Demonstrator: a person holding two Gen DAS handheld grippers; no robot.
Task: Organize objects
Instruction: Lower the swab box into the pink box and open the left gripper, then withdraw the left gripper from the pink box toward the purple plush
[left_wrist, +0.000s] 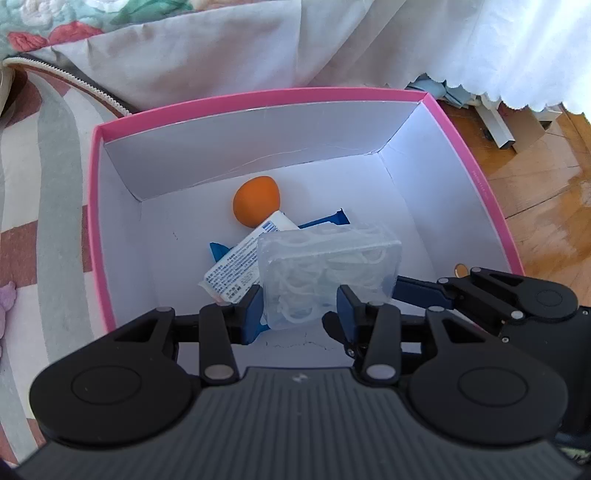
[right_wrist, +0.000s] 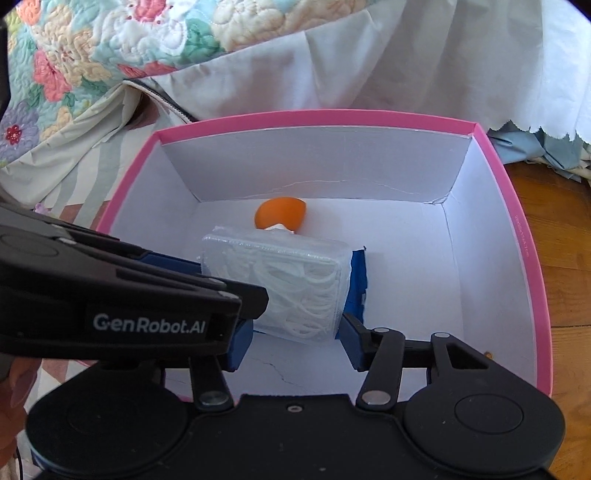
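A clear plastic case of white floss picks is held inside a pink box with a white inside. Both grippers pinch it: my left gripper is shut on its near end, and my right gripper is shut on it too, its arm also showing in the left wrist view. The case also shows in the right wrist view. Under it on the box floor lie an orange egg-shaped sponge, a white tube and a blue razor-like tool.
The box stands on a striped rug beside wooden floor. A floral quilt and white bed skirt hang behind it. A small purple object lies at the far left.
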